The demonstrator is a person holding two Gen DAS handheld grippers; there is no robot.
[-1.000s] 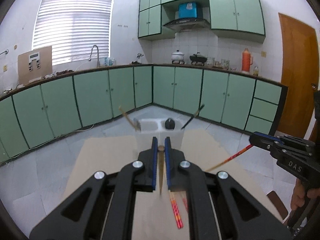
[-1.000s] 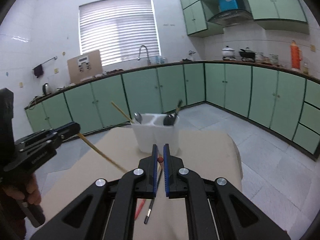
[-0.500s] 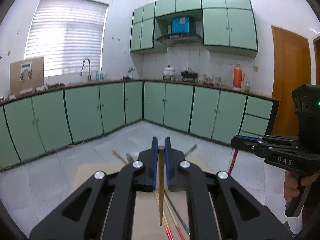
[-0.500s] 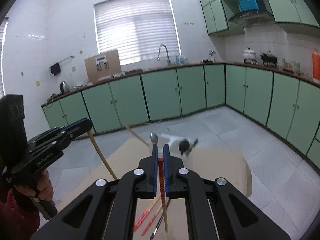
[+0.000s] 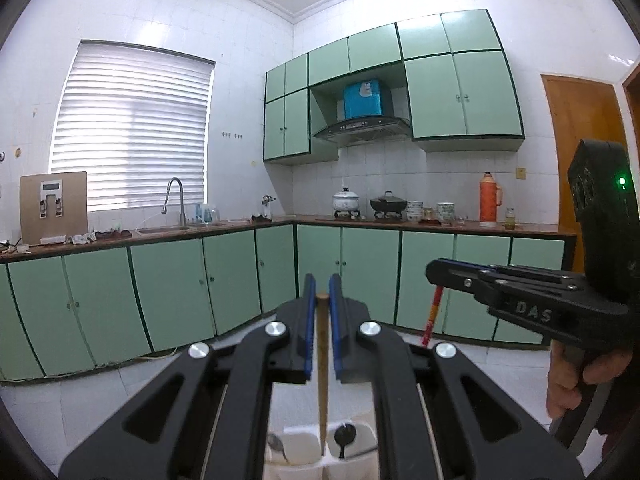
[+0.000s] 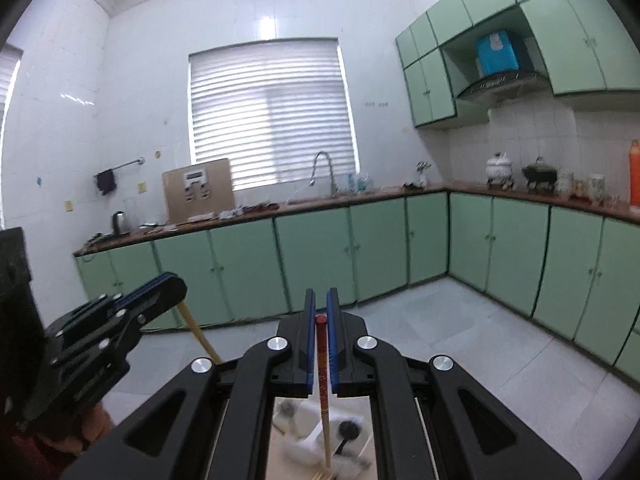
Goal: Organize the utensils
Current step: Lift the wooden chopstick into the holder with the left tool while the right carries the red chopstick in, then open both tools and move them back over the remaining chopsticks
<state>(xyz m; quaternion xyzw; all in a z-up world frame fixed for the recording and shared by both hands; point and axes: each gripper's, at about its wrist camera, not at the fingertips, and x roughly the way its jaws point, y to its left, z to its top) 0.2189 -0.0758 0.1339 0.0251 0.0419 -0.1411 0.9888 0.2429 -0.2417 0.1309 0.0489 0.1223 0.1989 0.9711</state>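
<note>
My left gripper (image 5: 319,280) is shut on a plain wooden chopstick (image 5: 322,364) that hangs tip-down. Its tip is just over the white divided utensil holder (image 5: 304,432), which shows between the gripper's arms. A spoon (image 5: 277,446) and a black ladle (image 5: 345,436) stand in the holder. My right gripper (image 6: 318,298) is shut on a red-topped chopstick (image 6: 322,364), also hanging over the blurred holder (image 6: 310,412). Each gripper shows in the other's view: the right gripper (image 5: 433,271) with its red chopstick (image 5: 434,312), and the left gripper (image 6: 178,285) with its tan chopstick (image 6: 200,340).
Green base cabinets (image 5: 224,280) run along the walls under a counter with a sink tap (image 5: 174,196), pots (image 5: 346,202) and an orange flask (image 5: 488,196). A brown door (image 5: 580,168) stands at the right. A person's hand (image 5: 568,384) holds the right gripper's handle.
Both grippers have risen, each with its chopstick. The chopsticks now hang nearly straight down. The holder has gone from ahead of the fingers to below them.
</note>
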